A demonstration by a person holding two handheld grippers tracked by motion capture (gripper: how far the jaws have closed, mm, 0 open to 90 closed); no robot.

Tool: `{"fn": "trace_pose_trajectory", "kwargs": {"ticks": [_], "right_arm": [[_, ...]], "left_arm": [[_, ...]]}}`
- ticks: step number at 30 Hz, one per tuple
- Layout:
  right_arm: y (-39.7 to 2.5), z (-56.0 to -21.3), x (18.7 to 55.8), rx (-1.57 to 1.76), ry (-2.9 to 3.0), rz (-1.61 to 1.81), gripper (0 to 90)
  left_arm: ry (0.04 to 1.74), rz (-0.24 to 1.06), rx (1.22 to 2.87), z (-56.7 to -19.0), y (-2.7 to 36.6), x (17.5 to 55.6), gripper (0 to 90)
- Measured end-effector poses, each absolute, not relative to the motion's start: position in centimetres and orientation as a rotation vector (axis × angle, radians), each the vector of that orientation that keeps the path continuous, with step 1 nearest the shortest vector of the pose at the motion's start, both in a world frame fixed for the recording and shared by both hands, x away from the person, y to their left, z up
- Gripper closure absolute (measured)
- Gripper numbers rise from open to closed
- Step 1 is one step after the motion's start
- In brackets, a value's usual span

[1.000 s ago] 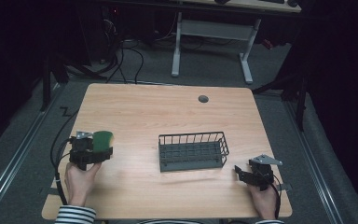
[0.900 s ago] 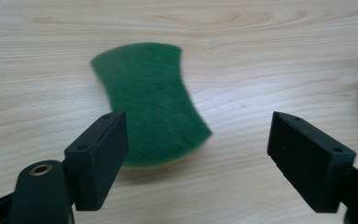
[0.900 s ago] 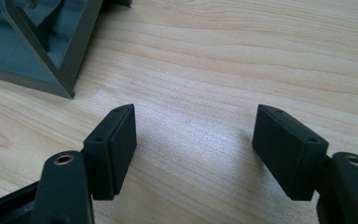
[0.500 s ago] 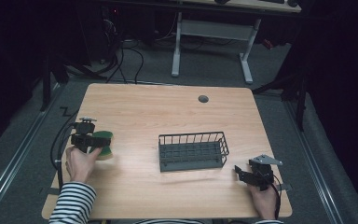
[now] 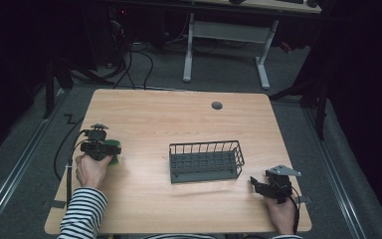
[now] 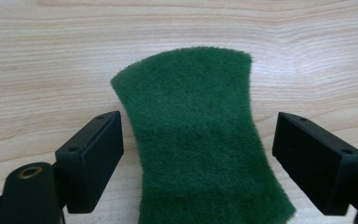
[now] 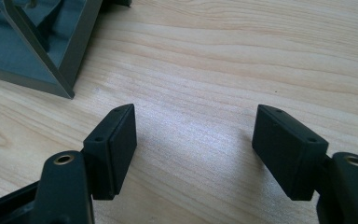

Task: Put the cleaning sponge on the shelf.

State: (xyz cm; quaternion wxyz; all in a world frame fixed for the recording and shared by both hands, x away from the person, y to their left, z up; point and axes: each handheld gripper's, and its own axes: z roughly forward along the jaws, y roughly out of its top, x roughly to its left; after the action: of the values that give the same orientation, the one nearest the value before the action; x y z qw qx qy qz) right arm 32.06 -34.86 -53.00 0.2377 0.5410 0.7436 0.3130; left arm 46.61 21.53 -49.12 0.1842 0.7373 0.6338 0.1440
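Note:
A green scouring sponge [image 6: 196,135] lies flat on the wooden table, green side up. My left gripper [image 6: 198,140] stands open over it, one jaw on each side with a gap to the sponge's edges. In the high view the sponge [image 5: 114,159] peeks out beside the left gripper [image 5: 101,148] near the table's left edge. A dark wire basket [image 5: 206,162] sits empty at mid-table. My right gripper [image 5: 258,185] rests open at the front right, just right of the basket, with bare wood between its jaws [image 7: 196,140]. The basket's corner [image 7: 42,51] shows at upper left there.
A round grey grommet [image 5: 217,105] is set in the table's far middle. The table's left edge [image 5: 72,149] is close to the left hand. Cables trail off both grippers. Desk legs and cords stand on the dark floor beyond.
My left gripper has shifted slightly away from the person and tipped down, so the sponge is now low on the table under it. The right gripper has stayed put.

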Motion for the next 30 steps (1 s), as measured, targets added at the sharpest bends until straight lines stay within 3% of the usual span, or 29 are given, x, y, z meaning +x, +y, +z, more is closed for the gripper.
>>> {"fn": "trace_pose_trajectory", "kwargs": {"ticks": [10,17,21,30], "right_arm": [[-34.86,-53.00,32.06,1.482,2.038,0.857,30.5],[-34.86,-53.00,32.06,1.482,2.038,0.856,30.5],[-34.85,-53.00,32.06,1.482,2.038,0.857,30.5],[-34.85,-53.00,32.05,1.483,2.037,0.857,30.5]], "left_arm": [[1.804,0.336,2.045,-49.79,22.02,46.77,22.5],[1.803,0.343,2.047,-49.77,21.99,46.71,24.6],[1.777,0.356,2.057,-49.64,21.96,46.50,30.1],[1.768,0.351,2.063,-49.67,22.06,46.46,30.7]]}}
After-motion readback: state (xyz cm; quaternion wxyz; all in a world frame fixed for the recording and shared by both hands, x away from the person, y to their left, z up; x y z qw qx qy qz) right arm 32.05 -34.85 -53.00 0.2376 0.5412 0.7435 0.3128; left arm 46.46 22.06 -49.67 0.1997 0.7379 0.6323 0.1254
